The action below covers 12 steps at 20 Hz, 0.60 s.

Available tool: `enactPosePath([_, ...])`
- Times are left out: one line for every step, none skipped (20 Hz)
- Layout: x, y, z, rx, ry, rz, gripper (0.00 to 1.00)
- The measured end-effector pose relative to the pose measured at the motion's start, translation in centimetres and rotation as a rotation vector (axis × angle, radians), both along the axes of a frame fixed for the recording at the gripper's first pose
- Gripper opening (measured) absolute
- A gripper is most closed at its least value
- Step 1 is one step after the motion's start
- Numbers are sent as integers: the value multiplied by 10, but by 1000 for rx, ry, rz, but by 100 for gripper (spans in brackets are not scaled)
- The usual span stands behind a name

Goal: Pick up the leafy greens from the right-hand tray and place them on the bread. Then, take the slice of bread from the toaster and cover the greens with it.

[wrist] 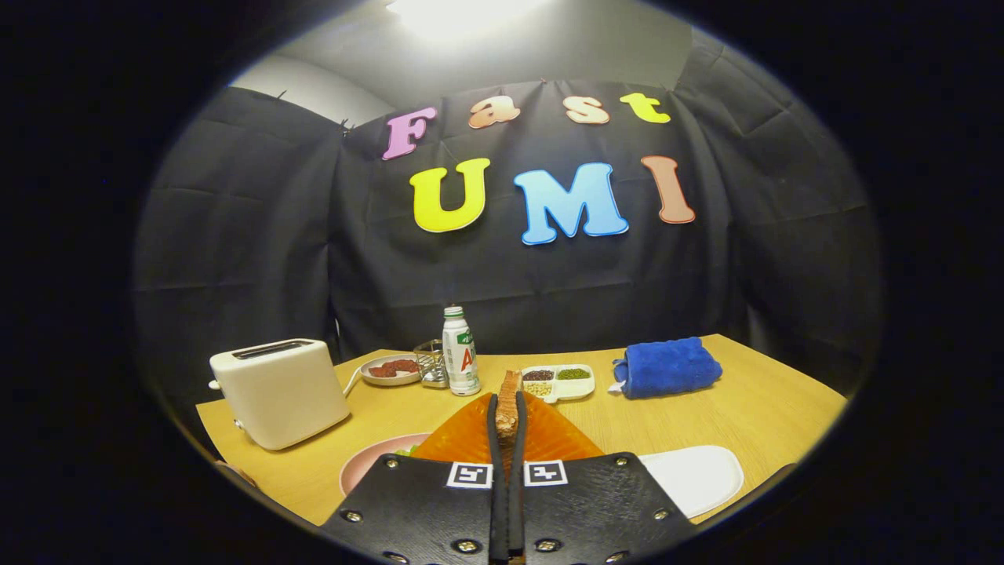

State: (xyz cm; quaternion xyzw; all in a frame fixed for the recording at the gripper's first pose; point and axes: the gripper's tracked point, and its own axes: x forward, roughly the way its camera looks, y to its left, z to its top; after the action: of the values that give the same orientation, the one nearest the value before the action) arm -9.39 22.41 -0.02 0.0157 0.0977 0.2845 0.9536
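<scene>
Gripper view: jaws pinch bread slice (508, 404), bottle (460, 351) seemingly beyond.

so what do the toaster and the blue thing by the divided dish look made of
Toaster: likely plastic, cream, smooth and softly glossy. Blue thing: a folded cloth, probably terry or microfibre, with a fuzzy surface. The tongs are shut on a bread slice.

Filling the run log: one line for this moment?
claw shut on toasted bread slice | slice upright above pink plate | white toaster empty
</scene>
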Motion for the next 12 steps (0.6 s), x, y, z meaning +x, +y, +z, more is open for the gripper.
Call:
enactPosePath([-1,2,-2,-19,-10,14,0])
enactPosePath([-1,4,-3,-37,-17,28,0])
enactPosePath([0,6,-5,-52,-24,42,0])
enactPosePath([0,9,-8,-71,-29,55,0])
enactPosePath([-2,11,-11,-88,-29,67,0])
enactPosePath([-5,13,-13,-100,-25,82,0])
enactPosePath([-7,16,-15,-110,-18,99,0])
enactPosePath([-11,18,-14,-112,-27,110,0])
enactPosePath([-13,19,-14,-120,-30,119,1])
enactPosePath([-12,21,-15,-126,-21,137,0])
enactPosePath([-23,25,-22,-123,0,161,1])
enactPosePath([-30,30,-25,-120,26,184,1])
